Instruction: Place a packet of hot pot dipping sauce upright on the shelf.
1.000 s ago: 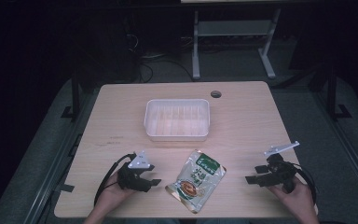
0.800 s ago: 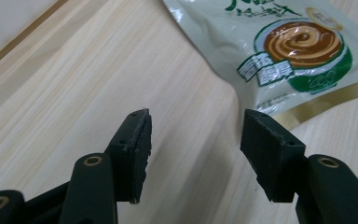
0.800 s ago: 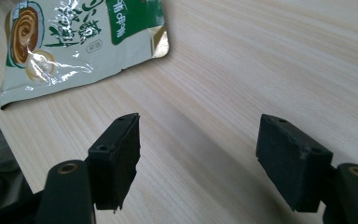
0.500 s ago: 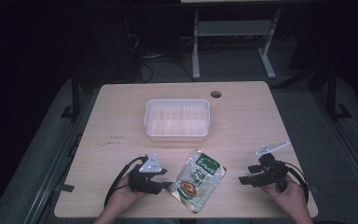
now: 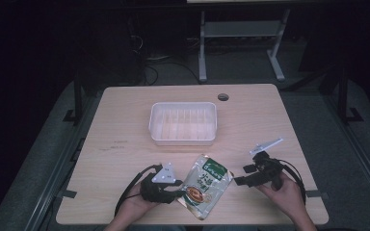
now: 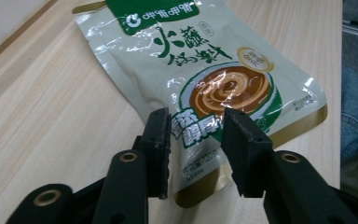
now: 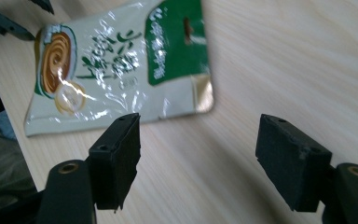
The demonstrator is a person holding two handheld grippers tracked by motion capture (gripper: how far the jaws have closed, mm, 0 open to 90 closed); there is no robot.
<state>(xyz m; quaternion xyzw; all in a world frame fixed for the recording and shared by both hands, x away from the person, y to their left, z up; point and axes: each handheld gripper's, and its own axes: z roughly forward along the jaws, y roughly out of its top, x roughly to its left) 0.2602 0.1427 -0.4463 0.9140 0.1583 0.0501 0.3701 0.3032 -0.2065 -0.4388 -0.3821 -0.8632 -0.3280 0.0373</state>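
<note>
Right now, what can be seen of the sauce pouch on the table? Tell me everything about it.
The sauce pouch is a flat, glossy, cream-coloured sachet with a green header band, green script, a picture of brown sauce in a bowl, and gold edging. It lies face up and skewed on the wooden table, near the front edge and in front of the white tray, apart from it. The left gripper has its open jaws over the pouch's near end; whether they touch it is unclear.

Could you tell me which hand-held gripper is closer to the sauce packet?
The left hand-held gripper: its jaws reach the sauce packet; the right hand-held gripper stays clear.
</note>
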